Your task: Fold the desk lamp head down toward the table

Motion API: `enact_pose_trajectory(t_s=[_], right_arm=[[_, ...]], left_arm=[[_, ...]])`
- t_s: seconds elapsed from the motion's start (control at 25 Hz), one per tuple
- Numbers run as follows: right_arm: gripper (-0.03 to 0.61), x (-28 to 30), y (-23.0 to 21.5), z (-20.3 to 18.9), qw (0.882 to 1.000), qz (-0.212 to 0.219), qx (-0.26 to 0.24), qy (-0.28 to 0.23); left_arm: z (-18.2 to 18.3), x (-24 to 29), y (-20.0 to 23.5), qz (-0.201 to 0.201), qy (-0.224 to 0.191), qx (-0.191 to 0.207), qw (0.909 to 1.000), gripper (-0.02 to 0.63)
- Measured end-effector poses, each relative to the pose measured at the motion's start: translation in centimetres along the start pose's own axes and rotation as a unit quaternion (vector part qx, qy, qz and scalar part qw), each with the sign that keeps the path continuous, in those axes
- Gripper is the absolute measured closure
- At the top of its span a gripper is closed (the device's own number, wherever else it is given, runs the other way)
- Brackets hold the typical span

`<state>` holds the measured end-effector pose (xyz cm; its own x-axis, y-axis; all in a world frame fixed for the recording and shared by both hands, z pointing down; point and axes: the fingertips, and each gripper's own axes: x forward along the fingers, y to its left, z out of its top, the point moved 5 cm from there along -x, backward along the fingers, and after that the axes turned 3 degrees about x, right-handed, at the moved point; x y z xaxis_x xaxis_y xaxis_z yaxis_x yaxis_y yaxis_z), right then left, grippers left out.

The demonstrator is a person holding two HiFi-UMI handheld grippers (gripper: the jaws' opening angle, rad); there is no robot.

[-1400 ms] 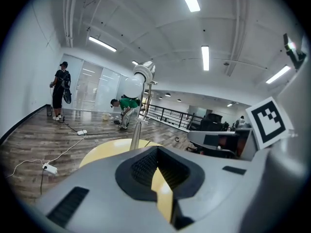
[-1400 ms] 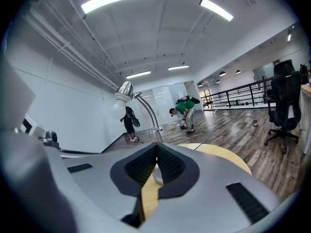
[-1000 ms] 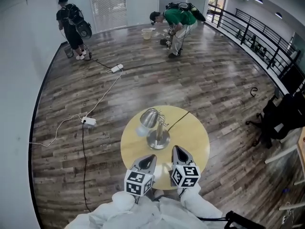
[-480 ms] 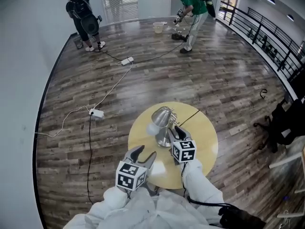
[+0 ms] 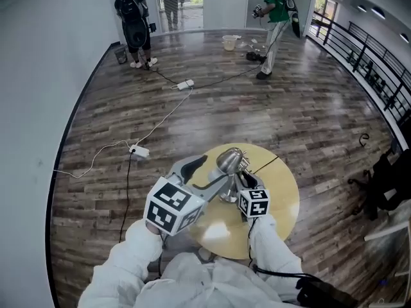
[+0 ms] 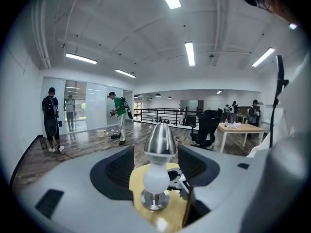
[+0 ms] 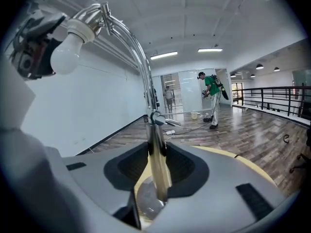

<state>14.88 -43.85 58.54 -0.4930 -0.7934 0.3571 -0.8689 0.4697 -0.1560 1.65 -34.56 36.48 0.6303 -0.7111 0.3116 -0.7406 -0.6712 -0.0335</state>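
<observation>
**Desk lamp braced at the stem, head yet to be folded**

Desk lamp (image 5: 230,172) stands near the middle of the round table (image 5: 282,194). Its head (image 5: 231,159) is up on the curved neck (image 7: 131,38) and not yet folded down.

The step in hand looks like getting set, with one gripper steadying the lamp while the other lines up on the head. The right gripper (image 7: 156,154) has its jaws on either side of the upright stem (image 7: 158,174). They have just been opening and then easing in a little. The pads seem to sit against the metal, so it reads as a grip on the stem.

The left gripper (image 5: 209,173) hangs released just beside the head, its jaws having just been opening wide. The head and bulb (image 6: 155,176) sit ahead between the jaws, and neither jaw touches them.

Next, the person would likely need to close the left jaws on the head, or press on it. The head could then swing down while the right gripper keeps the base (image 6: 154,199) from tipping.

Count: one lamp, one bulb, one table, two grippers, two power strips (image 5: 186,83) on the floor, and at least three people (image 5: 135,11) at the far end.
</observation>
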Motion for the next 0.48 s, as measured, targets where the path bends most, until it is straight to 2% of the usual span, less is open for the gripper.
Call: enact_pose_trajectory(t_s=[0.12, 0.24, 0.36, 0.48], right_arm=[[0.456, 0.2, 0.4, 0.1, 1.000, 0.008, -0.004, 0.003], [0.456, 0.4, 0.5, 0.0, 1.000, 0.013, -0.005, 0.006], [0.456, 0.4, 0.3, 0.0, 1.000, 0.017, -0.004, 0.009], [0.456, 0.2, 0.2, 0.0, 1.000, 0.023, -0.003, 0.008]], left_arm=[[1.7, 1.0, 0.0, -0.011, 0.007, 0.025, 0.9996, 0.342], [2.4, 1.8, -0.3, -0.032, 0.013, 0.028, 0.9990, 0.344], [2.9, 2.5, -0.2, -0.035, 0.018, 0.026, 0.9989, 0.407], [3.0, 2.5, -0.3, -0.036, 0.016, 0.026, 0.9989, 0.416]])
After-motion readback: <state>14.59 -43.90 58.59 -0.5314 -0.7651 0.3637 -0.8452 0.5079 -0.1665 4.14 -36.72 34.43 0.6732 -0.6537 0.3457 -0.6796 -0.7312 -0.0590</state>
